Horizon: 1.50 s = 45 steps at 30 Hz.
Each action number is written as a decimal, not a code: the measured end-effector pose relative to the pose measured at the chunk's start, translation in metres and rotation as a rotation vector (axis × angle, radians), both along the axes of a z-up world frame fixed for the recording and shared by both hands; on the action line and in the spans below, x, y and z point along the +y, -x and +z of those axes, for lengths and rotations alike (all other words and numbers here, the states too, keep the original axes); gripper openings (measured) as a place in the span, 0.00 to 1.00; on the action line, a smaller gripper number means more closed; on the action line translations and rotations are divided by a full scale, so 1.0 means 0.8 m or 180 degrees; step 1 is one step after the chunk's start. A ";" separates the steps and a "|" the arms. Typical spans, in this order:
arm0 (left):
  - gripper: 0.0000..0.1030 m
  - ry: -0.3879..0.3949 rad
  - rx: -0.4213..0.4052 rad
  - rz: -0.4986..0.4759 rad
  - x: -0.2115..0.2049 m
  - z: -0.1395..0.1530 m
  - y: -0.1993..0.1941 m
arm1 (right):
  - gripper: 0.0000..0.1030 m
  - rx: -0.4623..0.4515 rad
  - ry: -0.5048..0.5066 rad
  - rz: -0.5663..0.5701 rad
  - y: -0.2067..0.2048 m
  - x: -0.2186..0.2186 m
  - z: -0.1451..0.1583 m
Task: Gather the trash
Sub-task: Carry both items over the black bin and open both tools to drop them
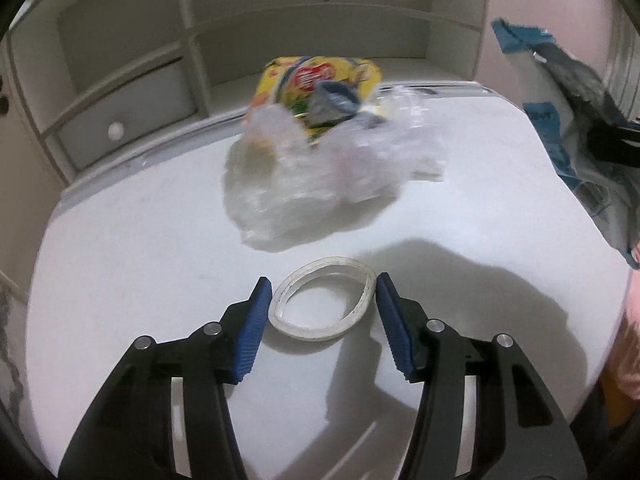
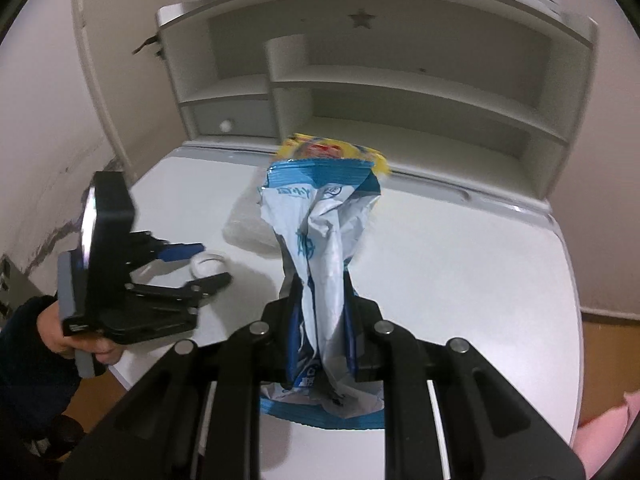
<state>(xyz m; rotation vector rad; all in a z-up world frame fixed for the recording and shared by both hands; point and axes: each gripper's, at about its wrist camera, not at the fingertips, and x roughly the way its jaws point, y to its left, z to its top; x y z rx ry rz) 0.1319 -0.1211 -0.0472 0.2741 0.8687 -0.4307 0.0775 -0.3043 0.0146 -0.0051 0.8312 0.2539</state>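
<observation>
Blue pads of the left gripper (image 1: 323,285) stand either side of a white tape ring (image 1: 323,298) lying flat on the white table (image 1: 120,264), low in the middle of the left wrist view. The jaws are partly open; the ring sits between them, the pads right at its edges, though whether they press on it cannot be told. In the right wrist view, the right gripper (image 2: 322,320) fills the bottom of the frame, its jaws narrowed and clamped on a crumpled blue-and-white wrapper (image 2: 324,240) that stands up between them. At the left of that view a hand (image 2: 72,340) in a dark sleeve holds the left gripper over the ring.

Further up the table, in the middle of the left wrist view, lies a blurred heap of clear plastic wrap (image 1: 304,176). Just behind it, touching it, sits a yellow snack bag (image 1: 316,80). At the far edge, across the top of both frames, stands a white shelf unit (image 2: 400,80) with a drawer (image 1: 132,112) bearing a round knob.
</observation>
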 end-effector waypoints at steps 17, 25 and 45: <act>0.51 0.0451 -0.0214 -0.1603 -0.295 0.059 0.153 | 0.17 0.0092 -0.0185 -0.1915 0.226 -0.286 -0.038; 0.51 0.0494 -0.0073 -0.2438 -0.438 0.030 0.256 | 0.17 0.0267 -0.0215 -0.2793 0.353 -0.389 -0.083; 0.51 0.0218 0.0295 -0.3046 -0.569 -0.097 0.321 | 0.17 0.0593 -0.0471 -0.3520 0.444 -0.455 -0.183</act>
